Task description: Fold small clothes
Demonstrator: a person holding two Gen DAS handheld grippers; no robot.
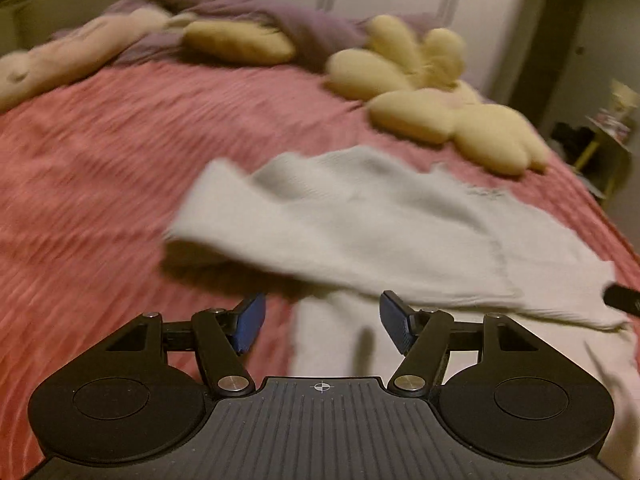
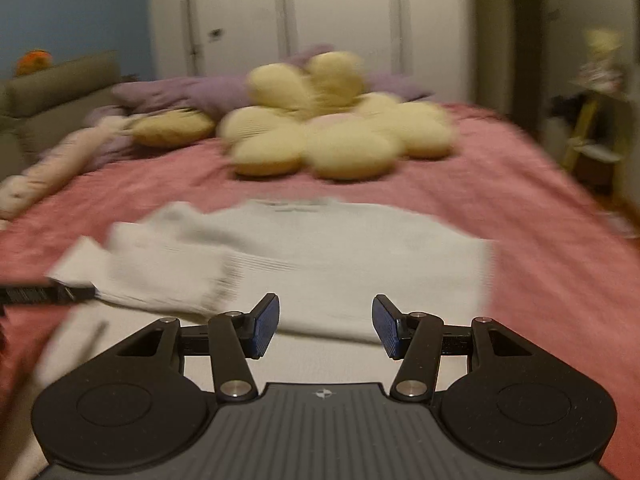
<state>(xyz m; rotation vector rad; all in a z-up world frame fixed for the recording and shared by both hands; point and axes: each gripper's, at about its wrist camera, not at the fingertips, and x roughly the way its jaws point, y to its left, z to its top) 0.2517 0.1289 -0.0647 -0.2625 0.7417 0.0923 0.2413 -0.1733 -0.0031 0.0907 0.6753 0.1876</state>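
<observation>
Sleeve (image 1: 248, 216) lies folded across pale sweater (image 2: 340, 248) on bed (image 1: 100, 160); both claws, left (image 1: 322, 324) and right (image 2: 326, 326), gape empty; next likely the other sleeve.

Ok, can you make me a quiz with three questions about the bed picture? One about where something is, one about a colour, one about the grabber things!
1. Where is the flower cushion?
A. beyond the sweater, farther up the bed
B. on top of the sweater
C. on the floor

2. What colour is the bed cover?
A. green
B. pink-red
C. black

3. How are the left gripper and right gripper?
A. both clamped on cloth
B. one holds the cushion
C. both open, holding nothing

Answers:
1. A: the yellow petals lie past the pale sweater, with bare cover between them.
2. B: pink-red ribbed fabric spreads all around the sweater.
3. C: each pair of blue pads stands apart with nothing between them.
</observation>
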